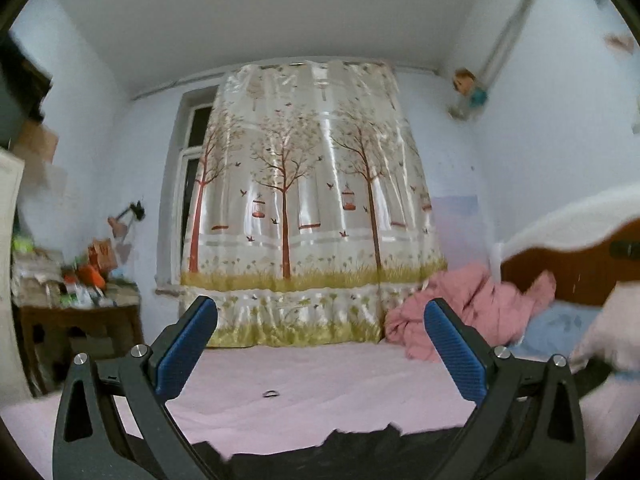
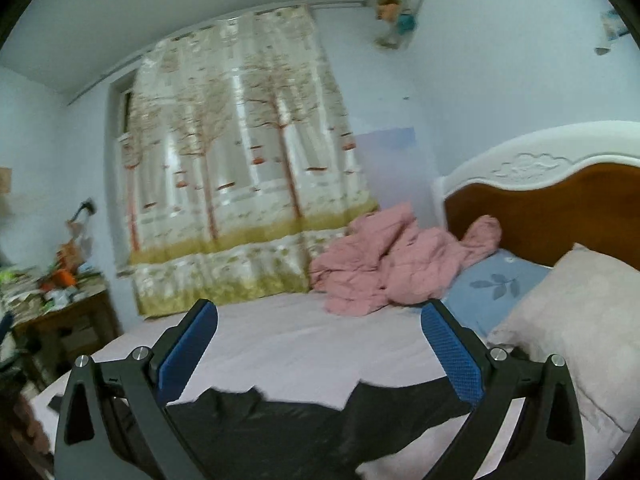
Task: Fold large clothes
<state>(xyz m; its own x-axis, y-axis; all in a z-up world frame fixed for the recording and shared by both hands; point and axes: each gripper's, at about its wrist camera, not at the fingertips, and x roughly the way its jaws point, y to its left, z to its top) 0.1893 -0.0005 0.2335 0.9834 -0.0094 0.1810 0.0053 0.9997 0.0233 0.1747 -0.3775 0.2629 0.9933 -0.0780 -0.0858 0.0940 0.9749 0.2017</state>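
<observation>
A black garment [image 2: 304,428] lies spread on the pale pink bed sheet [image 2: 304,344], its ragged far edge just under my right gripper [image 2: 320,312]. The same dark cloth [image 1: 332,452] fills the bottom of the left wrist view, below my left gripper [image 1: 320,312]. Both grippers hover above the bed, open wide, with nothing between their blue pads [image 1: 188,348]. A crumpled pink jacket [image 2: 396,268] sits at the far end of the bed near the headboard.
Wooden headboard with white trim [image 2: 560,184] on the right, with a blue pillow [image 2: 500,284] and a pale pillow [image 2: 572,328] before it. A tree-print curtain [image 1: 304,208] covers the far window. A cluttered wooden side table [image 1: 76,300] stands left. A small ring [image 1: 271,393] lies on the sheet.
</observation>
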